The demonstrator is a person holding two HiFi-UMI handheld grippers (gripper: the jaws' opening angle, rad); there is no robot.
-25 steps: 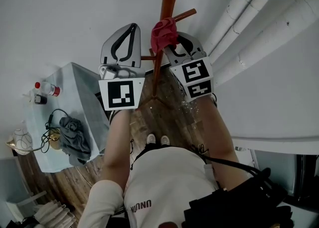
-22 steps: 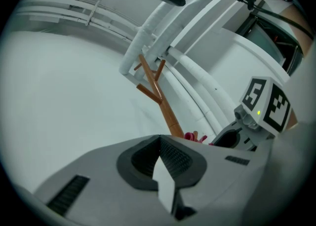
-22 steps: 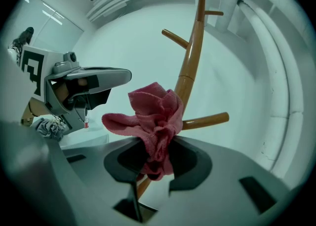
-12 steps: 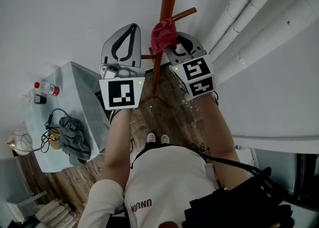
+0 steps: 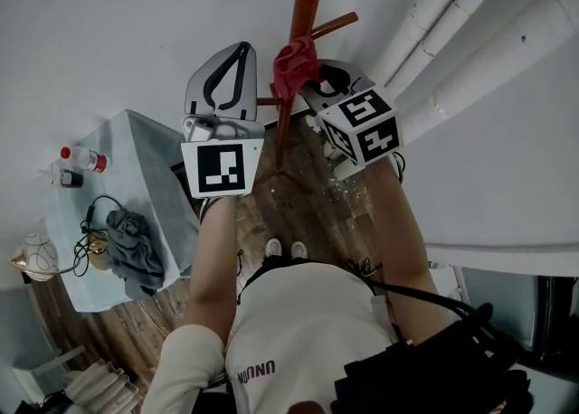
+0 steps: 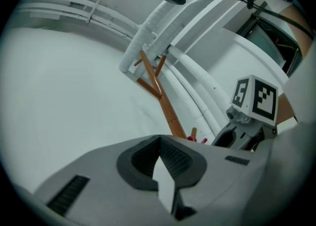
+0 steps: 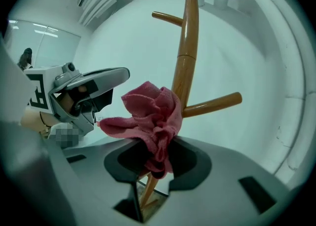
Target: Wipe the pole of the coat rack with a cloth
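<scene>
White wall (image 5: 109, 23) and wood floor (image 5: 303, 209) fill the head view, looking steeply down. Thick white pipes (image 5: 470, 32) run along the right side. At centre stands a wooden coat rack, its pole (image 5: 305, 5) rising toward the camera. A red cloth (image 5: 295, 61) sits bunched against the pole, just below a side peg (image 7: 212, 105). The right gripper (image 7: 157, 157) has its jaws clamped on the cloth's lower folds, holding it against the pole's near-right side. The left gripper (image 6: 159, 143) hangs just left of the pole, apart from it. Its jaw tips are together with nothing between them. Far to the left, a pale table (image 5: 145, 141) carries a small bottle (image 5: 84, 161), a grey rag (image 5: 131, 245) and dark cables (image 5: 95, 222). The person's shoes (image 5: 286, 250) show on the floor near the rack's foot.
</scene>
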